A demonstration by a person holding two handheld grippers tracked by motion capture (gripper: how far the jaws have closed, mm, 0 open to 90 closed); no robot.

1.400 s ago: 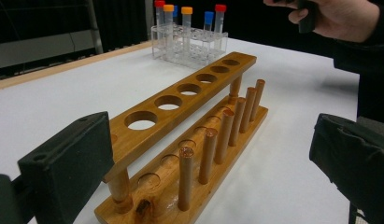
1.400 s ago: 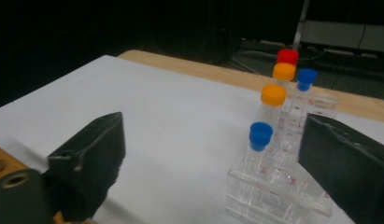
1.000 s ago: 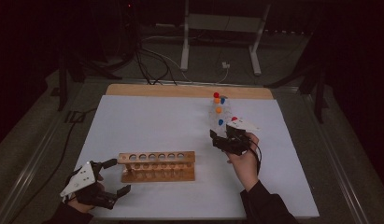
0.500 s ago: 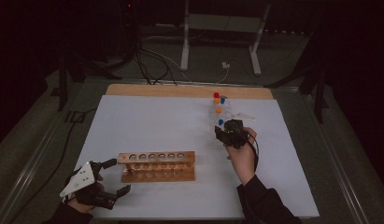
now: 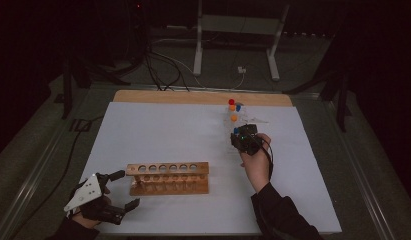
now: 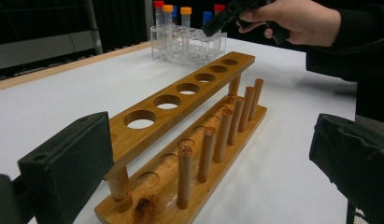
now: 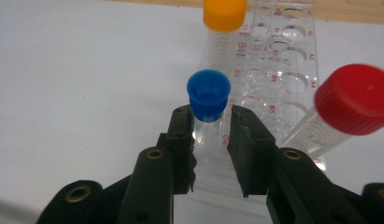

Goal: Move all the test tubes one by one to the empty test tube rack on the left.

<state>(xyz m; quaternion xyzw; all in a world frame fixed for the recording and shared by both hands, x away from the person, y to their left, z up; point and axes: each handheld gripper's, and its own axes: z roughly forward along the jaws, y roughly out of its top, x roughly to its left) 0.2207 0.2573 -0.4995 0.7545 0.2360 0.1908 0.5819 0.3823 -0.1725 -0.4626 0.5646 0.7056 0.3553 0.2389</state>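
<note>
Right gripper (image 7: pixel 210 135): jaws closing around the blue-capped tube (image 7: pixel 208 95) under its cap, for lifting.
Left gripper (image 5: pixel 115 192): wide open, empty, waiting beside the wooden rack (image 5: pixel 168 177).

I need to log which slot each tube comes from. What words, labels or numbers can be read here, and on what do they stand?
"A2", "A3", "A4": red, along the right edge of the clear plastic rack.
"B4", "B5": red, beside its middle holes.
Other red marks by its left holes: too blurred to read.
Scale marks on the red-capped tube: too small to read.
Wooden rack: no text.
</note>
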